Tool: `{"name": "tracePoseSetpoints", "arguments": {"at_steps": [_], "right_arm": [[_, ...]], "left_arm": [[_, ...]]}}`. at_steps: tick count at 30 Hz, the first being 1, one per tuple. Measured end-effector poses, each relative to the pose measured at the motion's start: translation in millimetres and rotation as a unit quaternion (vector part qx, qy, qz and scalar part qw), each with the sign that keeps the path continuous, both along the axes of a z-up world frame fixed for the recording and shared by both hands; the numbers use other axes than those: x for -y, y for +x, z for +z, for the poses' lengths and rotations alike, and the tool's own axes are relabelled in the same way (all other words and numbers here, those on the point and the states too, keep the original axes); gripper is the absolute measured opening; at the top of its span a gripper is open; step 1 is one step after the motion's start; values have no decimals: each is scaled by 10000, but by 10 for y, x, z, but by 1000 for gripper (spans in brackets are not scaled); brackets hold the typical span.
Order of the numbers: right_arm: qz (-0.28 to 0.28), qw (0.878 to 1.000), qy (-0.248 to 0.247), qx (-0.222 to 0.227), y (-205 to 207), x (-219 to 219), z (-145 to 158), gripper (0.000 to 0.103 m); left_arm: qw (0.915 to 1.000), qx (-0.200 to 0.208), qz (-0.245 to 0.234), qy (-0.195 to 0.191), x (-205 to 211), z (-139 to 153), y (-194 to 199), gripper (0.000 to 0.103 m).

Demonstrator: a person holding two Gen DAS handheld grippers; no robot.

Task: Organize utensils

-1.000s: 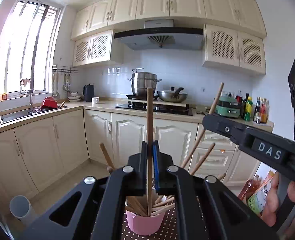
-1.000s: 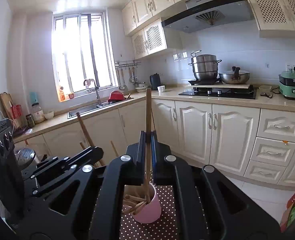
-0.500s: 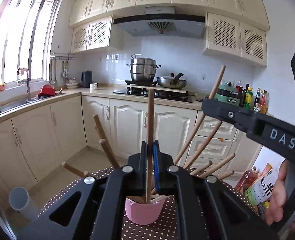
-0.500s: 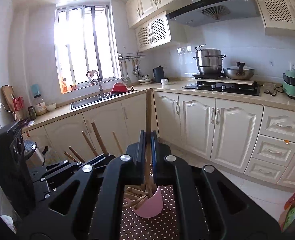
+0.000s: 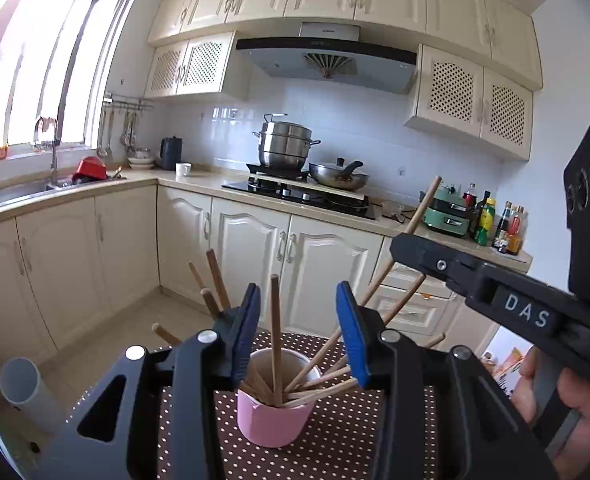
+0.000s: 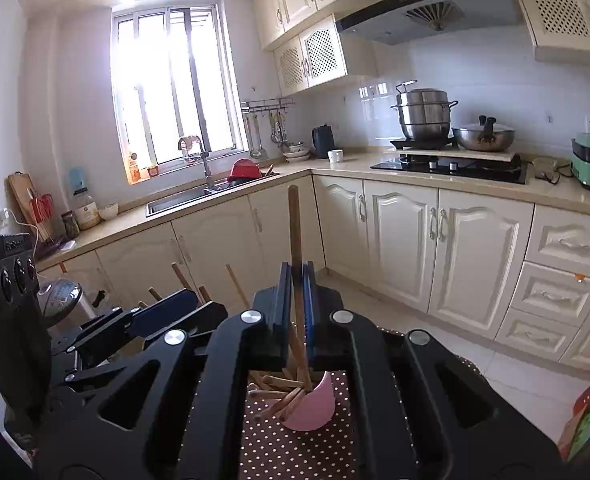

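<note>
Left gripper (image 5: 297, 332), its blue-padded jaws opening, frames a loose upright wooden chopstick (image 5: 275, 340) whose lower end stands in the round pink plastic cup (image 5: 273, 420) on the brown white-dotted cloth (image 5: 335, 448). Right gripper (image 6: 297, 312), above that cup, pinches another wooden chopstick (image 6: 295, 232).
</note>
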State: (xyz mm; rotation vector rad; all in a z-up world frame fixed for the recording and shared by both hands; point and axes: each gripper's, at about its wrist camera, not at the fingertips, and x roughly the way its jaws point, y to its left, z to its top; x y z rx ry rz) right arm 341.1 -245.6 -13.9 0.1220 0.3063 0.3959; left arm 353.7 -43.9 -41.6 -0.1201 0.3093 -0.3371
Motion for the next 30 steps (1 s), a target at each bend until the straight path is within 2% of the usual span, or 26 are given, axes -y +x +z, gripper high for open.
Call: {"name": "tracePoseSetpoints", "arguments": {"at_steps": [4, 6, 7, 8, 9, 17, 21, 30], "right_arm": [[14, 10000, 19, -25, 9, 19, 0, 12], [20, 10000, -5, -52, 12, 0, 3, 22], [22, 10000, -8, -30, 5, -5, 7, 32], [32, 10000, -3, -16, -2, -14, 11, 47], [30, 10000, 13, 16, -19, -18, 18, 52], [-152, 9994, -104, 277, -218, -26, 89, 53], [-455, 9974, -318, 454, -370, 2, 122, 57], [-758, 9953, -406, 449, -704, 28, 45, 61]], "left_arm": [[9999, 10, 59, -109, -78, 45, -32, 44], [9998, -8, 141, -115, -117, 64, -38, 44], [9998, -27, 153, -116, -129, 74, -41, 44], [9998, -41, 165, -119, -147, 82, -42, 44], [9998, -40, 176, -127, -162, 86, -50, 44], [9996, -40, 236, -115, -231, 149, -175, 46], [9996, 26, 274, -103, -251, 205, -275, 52], [9990, -8, 446, -27, -304, 167, -609, 67]]}}
